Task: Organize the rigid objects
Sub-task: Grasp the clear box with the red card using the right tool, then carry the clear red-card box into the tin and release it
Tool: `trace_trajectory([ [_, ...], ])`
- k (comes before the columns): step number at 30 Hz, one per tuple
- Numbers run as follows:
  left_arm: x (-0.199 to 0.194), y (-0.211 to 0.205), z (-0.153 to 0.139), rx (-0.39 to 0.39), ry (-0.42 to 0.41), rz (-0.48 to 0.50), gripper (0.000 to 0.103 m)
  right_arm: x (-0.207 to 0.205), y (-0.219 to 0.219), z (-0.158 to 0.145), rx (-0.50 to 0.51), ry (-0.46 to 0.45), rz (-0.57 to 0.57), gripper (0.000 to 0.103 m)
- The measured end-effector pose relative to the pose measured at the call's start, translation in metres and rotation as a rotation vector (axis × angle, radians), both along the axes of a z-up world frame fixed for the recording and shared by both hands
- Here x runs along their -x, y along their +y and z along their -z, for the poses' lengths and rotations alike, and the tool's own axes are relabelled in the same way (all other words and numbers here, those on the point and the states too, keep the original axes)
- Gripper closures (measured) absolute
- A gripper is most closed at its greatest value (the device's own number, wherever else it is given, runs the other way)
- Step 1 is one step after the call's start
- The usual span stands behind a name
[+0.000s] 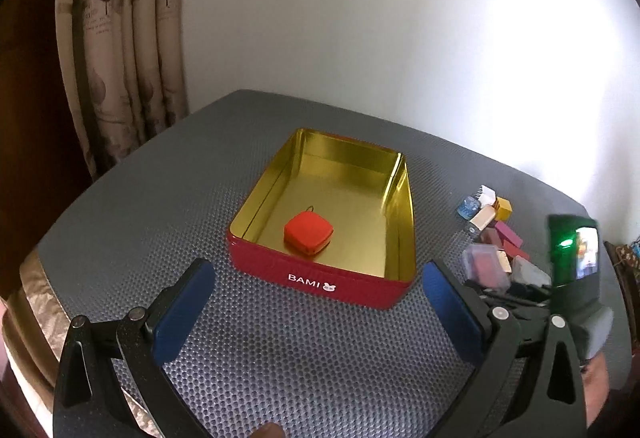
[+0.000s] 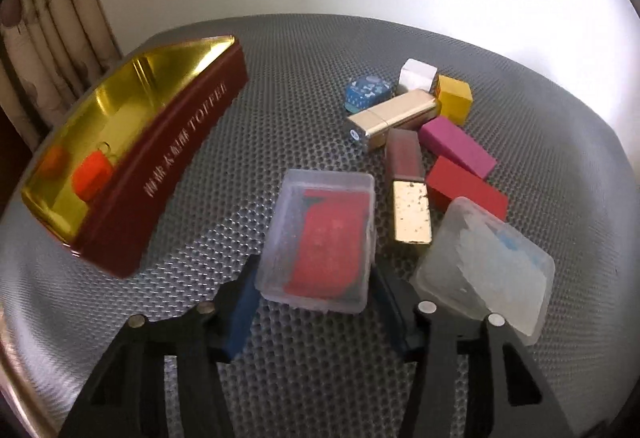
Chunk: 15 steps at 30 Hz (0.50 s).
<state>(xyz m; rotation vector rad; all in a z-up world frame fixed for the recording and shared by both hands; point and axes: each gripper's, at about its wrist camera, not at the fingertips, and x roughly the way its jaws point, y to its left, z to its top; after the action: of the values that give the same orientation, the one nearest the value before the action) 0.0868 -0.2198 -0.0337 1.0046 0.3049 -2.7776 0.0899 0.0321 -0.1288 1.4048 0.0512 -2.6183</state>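
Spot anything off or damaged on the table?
Mostly just an unsorted heap right of the tin. One oddity: the gold cap of the maroon tube looks scuffed and flaked. Only a red cube is in the tin.

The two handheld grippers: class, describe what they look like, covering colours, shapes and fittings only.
The left gripper and right gripper match: black angular linkage arms with triangular cut-outs, round silver pivot pins, and flat rectangular blue pads on the fingers. No cables or sleeves show.

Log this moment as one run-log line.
right claw: shut on clear case | left claw: open, empty | red tin: holds red cube | other pieces beside tin, unsorted
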Motion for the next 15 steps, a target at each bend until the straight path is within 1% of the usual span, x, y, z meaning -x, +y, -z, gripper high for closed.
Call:
trace_trajectory([
  [2, -0.001, -0.001, 0.001, 0.0, -0.006, -0.007, 0.0, -0.01, 0.007, -0.024, 0.027, 0.034, -0.011, 0.049],
  [4, -0.002, -0.001, 0.0, 0.002, -0.003, -0.015, 0.0, -0.018, 0.012, -0.046, 0.033, 0.071, -0.011, 0.049],
  [5, -0.002, -0.001, 0.0, 0.002, -0.001, -0.015, 0.0, -0.022, 0.017, -0.062, 0.046, 0.097, -0.01, 0.049],
  [6, -0.002, 0.0, 0.0, 0.004, -0.001, -0.014, 0.0, -0.023, 0.011, -0.07, 0.055, 0.113, -0.008, 0.049],
  [7, -0.003, 0.001, -0.001, 0.012, -0.001, -0.014, 0.0, -0.025, 0.015, -0.087, 0.067, 0.147, -0.008, 0.049],
  [10, -0.003, 0.006, -0.001, 0.028, -0.005, -0.013, 0.0, -0.015, 0.023, -0.131, 0.091, 0.218, -0.011, 0.049],
  [11, -0.003, 0.007, -0.001, 0.035, -0.005, -0.013, 0.0, -0.014, 0.025, -0.152, 0.099, 0.256, -0.019, 0.049],
  [12, -0.003, 0.009, -0.002, 0.039, -0.003, -0.012, 0.0, -0.012, 0.023, -0.162, 0.105, 0.279, -0.024, 0.049],
  [13, -0.004, 0.009, -0.002, 0.041, -0.001, -0.011, 0.0, -0.011, 0.023, -0.182, 0.114, 0.316, -0.031, 0.049],
  [15, -0.004, 0.01, -0.003, 0.045, 0.003, -0.017, 0.0, -0.005, 0.021, -0.204, 0.121, 0.35, -0.047, 0.049],
])
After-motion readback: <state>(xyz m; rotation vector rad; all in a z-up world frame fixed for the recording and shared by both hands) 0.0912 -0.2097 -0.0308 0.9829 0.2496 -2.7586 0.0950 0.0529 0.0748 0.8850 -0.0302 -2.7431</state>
